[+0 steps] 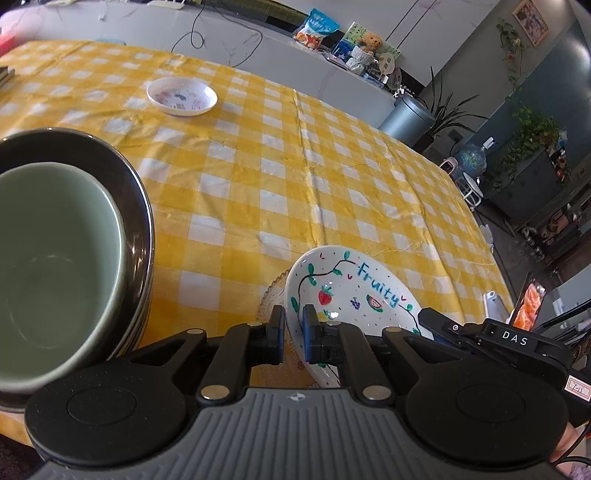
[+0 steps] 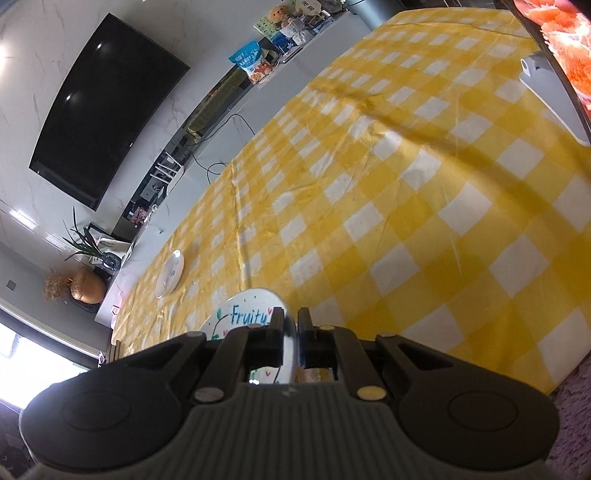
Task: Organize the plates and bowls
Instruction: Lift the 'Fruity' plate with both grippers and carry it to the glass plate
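Note:
A white plate (image 1: 354, 291) painted with fruit and the word "Fruity" is held tilted over the yellow checked tablecloth (image 1: 295, 177). My left gripper (image 1: 293, 325) is shut on its near rim. My right gripper (image 1: 424, 319) pinches the opposite rim. In the right wrist view that gripper (image 2: 290, 326) is shut on the plate's edge (image 2: 247, 314). A scalloped clear dish (image 1: 271, 291) shows just behind the plate. At the left a green bowl (image 1: 55, 258) sits inside a stack of dark plates (image 1: 136, 206). A small patterned white dish (image 1: 181, 96) lies far across the table, also seen as the small dish (image 2: 170, 273).
A screen showing an orange picture (image 1: 528, 306) stands on a white holder (image 1: 493, 301) at the table's right edge, near my right hand. Beyond the table are a white counter with snack bags (image 1: 317, 29), a bin (image 1: 406, 118) and plants.

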The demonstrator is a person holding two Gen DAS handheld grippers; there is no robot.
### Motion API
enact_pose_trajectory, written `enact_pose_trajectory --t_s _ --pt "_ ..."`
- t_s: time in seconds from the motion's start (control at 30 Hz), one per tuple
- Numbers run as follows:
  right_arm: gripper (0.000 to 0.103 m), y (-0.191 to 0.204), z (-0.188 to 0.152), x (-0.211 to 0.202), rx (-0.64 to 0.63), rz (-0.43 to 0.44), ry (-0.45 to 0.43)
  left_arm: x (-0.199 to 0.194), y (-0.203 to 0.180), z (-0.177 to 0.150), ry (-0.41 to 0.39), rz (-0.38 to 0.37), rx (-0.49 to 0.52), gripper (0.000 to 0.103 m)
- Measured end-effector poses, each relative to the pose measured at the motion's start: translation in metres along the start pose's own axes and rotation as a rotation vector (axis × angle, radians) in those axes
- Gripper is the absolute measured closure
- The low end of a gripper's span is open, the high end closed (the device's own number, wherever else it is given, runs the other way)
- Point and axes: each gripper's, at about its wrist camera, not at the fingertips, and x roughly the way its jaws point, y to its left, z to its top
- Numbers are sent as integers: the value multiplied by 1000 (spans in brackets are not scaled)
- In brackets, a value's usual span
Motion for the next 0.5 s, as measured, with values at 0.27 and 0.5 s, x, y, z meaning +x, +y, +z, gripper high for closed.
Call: enact_pose_trajectory --t_s 0.27,0.5 --pt "98 -1 -10 4 -26 -21 21 -2 -7 -10 -22 70 40 92" --pt "98 10 -13 6 -104 -51 3 0 -8 -15 -24 101 52 92"
